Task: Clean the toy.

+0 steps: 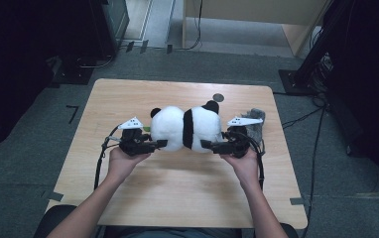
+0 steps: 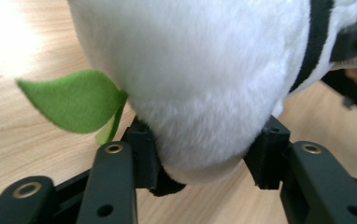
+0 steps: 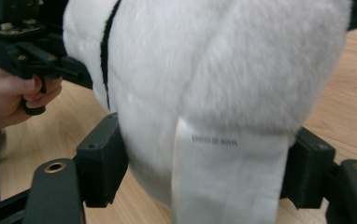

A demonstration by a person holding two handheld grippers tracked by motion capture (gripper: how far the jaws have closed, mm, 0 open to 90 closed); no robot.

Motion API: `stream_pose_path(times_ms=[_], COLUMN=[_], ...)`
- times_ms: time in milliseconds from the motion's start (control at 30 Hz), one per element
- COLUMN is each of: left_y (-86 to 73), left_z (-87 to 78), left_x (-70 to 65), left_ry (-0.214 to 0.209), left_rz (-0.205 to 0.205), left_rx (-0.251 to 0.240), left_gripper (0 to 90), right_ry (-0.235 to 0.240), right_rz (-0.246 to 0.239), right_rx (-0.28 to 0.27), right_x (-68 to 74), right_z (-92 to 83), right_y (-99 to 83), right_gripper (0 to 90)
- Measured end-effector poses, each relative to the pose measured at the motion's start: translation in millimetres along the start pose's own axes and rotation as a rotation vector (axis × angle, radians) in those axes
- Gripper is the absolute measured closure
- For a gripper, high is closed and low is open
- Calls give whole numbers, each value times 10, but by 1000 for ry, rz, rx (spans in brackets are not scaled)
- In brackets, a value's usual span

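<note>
High view: panda plush lies clamped between left claw and right claw.

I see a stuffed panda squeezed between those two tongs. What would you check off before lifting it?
1. Left tongs pressed on the panda's white end: ok, both black pads dent the fur.
2. Right tongs on the other end: cannot tell, the pads sit at the fur, but a firm squeeze is unclear.
3. White label clear of the pads: ok, it hangs between them.
4. Green leaf free of the left tongs: ok, it sticks out beside them.
5. Grey item behind the right hand out of the way: cannot tell.
6. Panda well inside the table: ok.
</note>
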State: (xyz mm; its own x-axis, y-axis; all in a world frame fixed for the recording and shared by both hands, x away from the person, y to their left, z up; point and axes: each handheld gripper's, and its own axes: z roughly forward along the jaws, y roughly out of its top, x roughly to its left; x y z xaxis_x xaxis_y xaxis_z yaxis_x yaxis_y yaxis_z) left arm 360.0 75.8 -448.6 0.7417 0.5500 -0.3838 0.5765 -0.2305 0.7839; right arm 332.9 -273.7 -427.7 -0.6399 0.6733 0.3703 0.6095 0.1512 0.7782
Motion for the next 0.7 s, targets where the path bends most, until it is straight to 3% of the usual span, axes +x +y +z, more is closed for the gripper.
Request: stream_pose_path(times_ms=[100,267,367,433,500,633,700], left_y=[14,2,-14,-22,-34,-57,-63], left_z=[-41,-87,-82,-70,-57,-64,-60], left_x=[69,212,195,161,149,156,128], left_ry=[-23,-59,-30,-11,-2,-25,4], left_rz=[-49,-169,-128,-83,-46,-14,33], left_rx=[-2,-15,-10,-5,-3,-24,-24], left_gripper=[566,563,548,510,461,374,344], right_ry=[28,-2,4,-42,-104,-91,-82], right_rz=[-5,-95,-106,-133,-161,-122,-89], right_rx=[-11,2,18,46,56,23,9], right_x=[-13,74,103,135,169,151,141], right_z=[-15,-4,46,92,113,44,23], right_y=[-13,-17,-23,-34,-47,-24,-15], right_gripper=[244,235,220,227,297,339,343])
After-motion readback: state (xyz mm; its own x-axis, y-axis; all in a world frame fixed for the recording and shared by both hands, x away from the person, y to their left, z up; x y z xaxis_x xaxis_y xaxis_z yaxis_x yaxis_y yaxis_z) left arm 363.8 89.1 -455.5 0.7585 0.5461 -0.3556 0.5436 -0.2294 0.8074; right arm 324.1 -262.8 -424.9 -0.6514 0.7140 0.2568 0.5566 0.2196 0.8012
